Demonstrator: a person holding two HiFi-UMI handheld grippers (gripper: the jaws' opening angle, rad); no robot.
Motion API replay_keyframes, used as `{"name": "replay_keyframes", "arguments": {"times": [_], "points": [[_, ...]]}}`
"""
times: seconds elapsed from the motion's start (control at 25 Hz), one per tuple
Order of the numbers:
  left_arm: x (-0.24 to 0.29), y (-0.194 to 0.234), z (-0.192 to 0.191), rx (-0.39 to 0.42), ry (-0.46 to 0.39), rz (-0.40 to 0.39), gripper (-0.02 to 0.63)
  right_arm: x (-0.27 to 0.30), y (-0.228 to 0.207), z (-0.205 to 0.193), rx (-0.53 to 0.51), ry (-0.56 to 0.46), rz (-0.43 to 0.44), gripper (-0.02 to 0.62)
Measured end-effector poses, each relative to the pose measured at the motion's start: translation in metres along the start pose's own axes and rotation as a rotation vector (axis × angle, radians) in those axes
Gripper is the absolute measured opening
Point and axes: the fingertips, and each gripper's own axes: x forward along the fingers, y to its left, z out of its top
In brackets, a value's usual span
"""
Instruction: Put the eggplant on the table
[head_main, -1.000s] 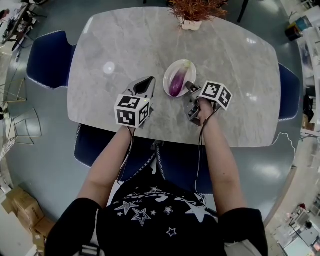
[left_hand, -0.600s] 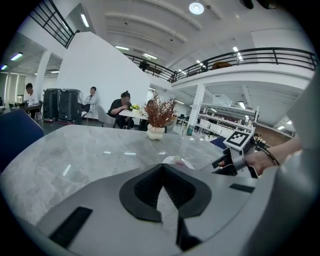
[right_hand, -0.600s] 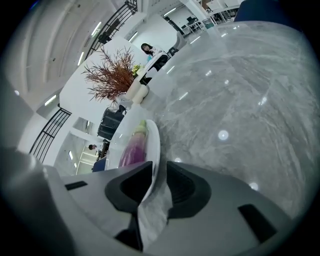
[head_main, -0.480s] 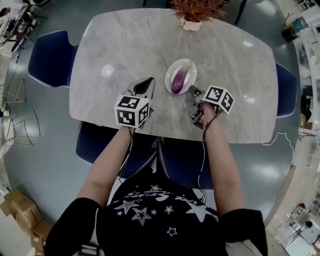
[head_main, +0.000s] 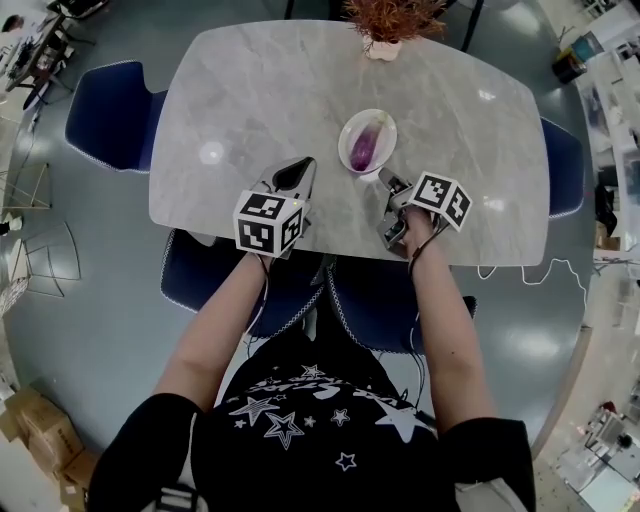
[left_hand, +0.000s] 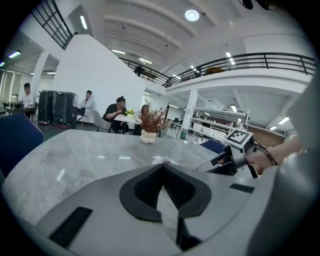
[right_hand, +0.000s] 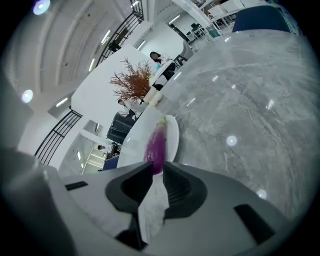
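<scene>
A purple eggplant (head_main: 364, 147) lies on a small white plate (head_main: 347, 130) on the grey marble table (head_main: 250, 90). My right gripper (head_main: 383, 178) points at the plate's near edge from just right of it. In the right gripper view the eggplant (right_hand: 156, 142) on its plate (right_hand: 173, 134) shows through a narrow gap in my right gripper (right_hand: 158, 169), whose jaws hold nothing. My left gripper (head_main: 302, 166) hovers left of the plate. In its own view my left gripper (left_hand: 162, 166) has its tips together, empty.
A potted dried plant (head_main: 386, 40) stands at the table's far edge. Blue chairs sit at the left (head_main: 110, 115), at the right (head_main: 565, 165) and under the near edge (head_main: 215, 275). People sit at a distant table (left_hand: 117, 111).
The head view has drawn back, so the table sits higher and smaller in the picture. Both grippers keep about the same places beside the plate.
</scene>
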Motion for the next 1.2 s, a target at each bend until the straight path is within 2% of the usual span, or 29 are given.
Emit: {"name": "replay_keyframes", "arguments": {"times": [0.32, 0.56, 0.6, 0.88, 1.2], "points": [[-0.048, -0.027, 0.019, 0.042, -0.066, -0.050, 0.008, -0.048, 0.054, -0.020, -0.122, -0.061, 0.049, 0.067], [-0.090, -0.057, 0.023, 0.065, -0.111, -0.099, 0.008, -0.086, 0.084, -0.054, -0.187, -0.102, 0.077, 0.060], [-0.097, -0.063, 0.022, 0.068, -0.117, -0.108, 0.008, -0.093, 0.087, -0.060, -0.198, -0.110, 0.077, 0.043], [-0.151, -0.091, 0.010, 0.087, -0.144, -0.156, 0.008, -0.135, 0.109, -0.111, -0.287, -0.165, 0.069, 0.043], [-0.200, -0.110, -0.014, 0.098, -0.144, -0.202, 0.008, -0.167, 0.123, -0.168, -0.298, -0.219, 0.094, 0.043]]}}
